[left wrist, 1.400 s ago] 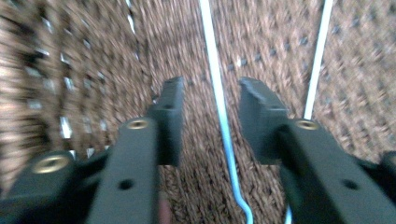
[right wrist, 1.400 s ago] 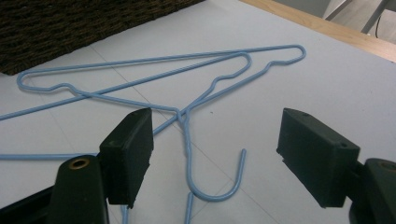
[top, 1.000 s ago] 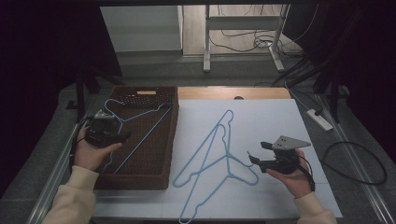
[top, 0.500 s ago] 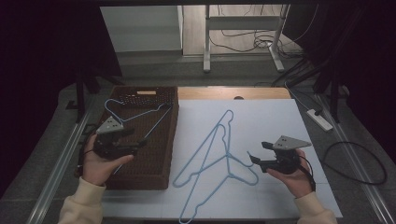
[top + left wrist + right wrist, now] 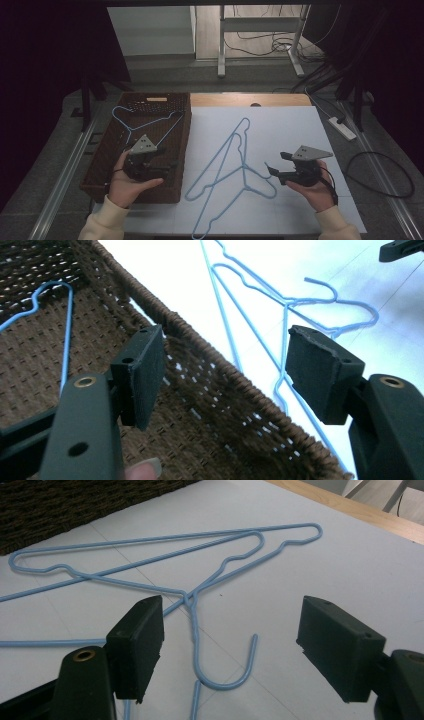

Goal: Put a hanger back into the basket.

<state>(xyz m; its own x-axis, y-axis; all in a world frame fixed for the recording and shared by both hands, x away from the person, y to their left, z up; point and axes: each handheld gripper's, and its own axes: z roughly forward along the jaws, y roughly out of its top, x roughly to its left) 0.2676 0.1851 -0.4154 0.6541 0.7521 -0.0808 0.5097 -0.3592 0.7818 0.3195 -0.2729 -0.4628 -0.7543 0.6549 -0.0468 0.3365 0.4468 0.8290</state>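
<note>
Two blue wire hangers [image 5: 243, 169] lie crossed on the white sheet [image 5: 290, 130]. A third blue hanger [image 5: 131, 130] rests inside the brown wicker basket [image 5: 185, 150] at the left. My left gripper [image 5: 170, 166] hovers over the basket's near right part, pointing at the sheet. Its jaws have just been opening and hold nothing. In the left gripper view its jaws [image 5: 225, 370] frame the basket rim [image 5: 200, 335] and the hangers [image 5: 300, 302] beyond. My right gripper [image 5: 277, 162] is open just right of the hangers. A hanger hook [image 5: 225, 680] lies between its jaws, untouched.
The wicker basket [image 5: 75, 505] takes up the table's left side. A strip of bare wood [image 5: 280, 100] runs behind the sheet. Off the table at the right, a power strip [image 5: 342, 127] and cables lie on the floor. The sheet's far right part is bare.
My left hand has carried its gripper from the basket's left side toward its near right wall, now pointing at the sheet. The right gripper has stayed put.
</note>
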